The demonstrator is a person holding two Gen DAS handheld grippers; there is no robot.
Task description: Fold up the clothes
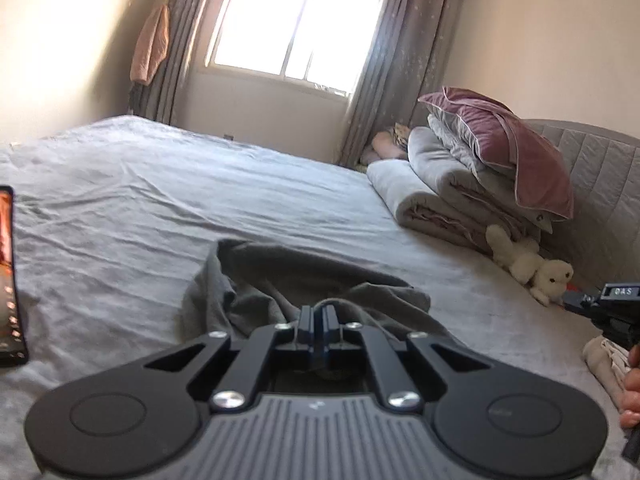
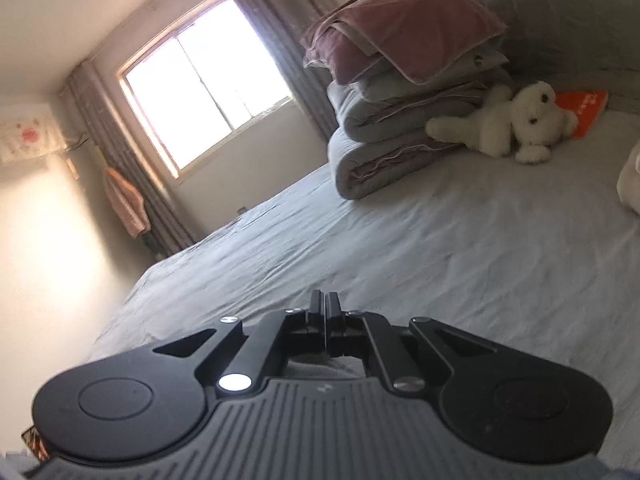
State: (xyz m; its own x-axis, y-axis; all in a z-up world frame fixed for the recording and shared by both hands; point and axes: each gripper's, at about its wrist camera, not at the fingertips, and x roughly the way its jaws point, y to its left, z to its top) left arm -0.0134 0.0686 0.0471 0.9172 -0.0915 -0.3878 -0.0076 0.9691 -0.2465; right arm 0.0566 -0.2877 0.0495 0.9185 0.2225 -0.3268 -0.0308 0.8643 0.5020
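One crumpled grey cotton garment (image 1: 280, 288) is pinched in our left gripper (image 1: 319, 312); our right gripper (image 2: 325, 304) is closed, empty. Next, we'd spread it flat.

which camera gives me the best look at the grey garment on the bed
The left wrist view. The grey garment lies crumpled on the bed sheet straight ahead, and the left gripper is shut on a fold of it. The right wrist view shows none of it, only bare sheet beyond the closed right gripper.
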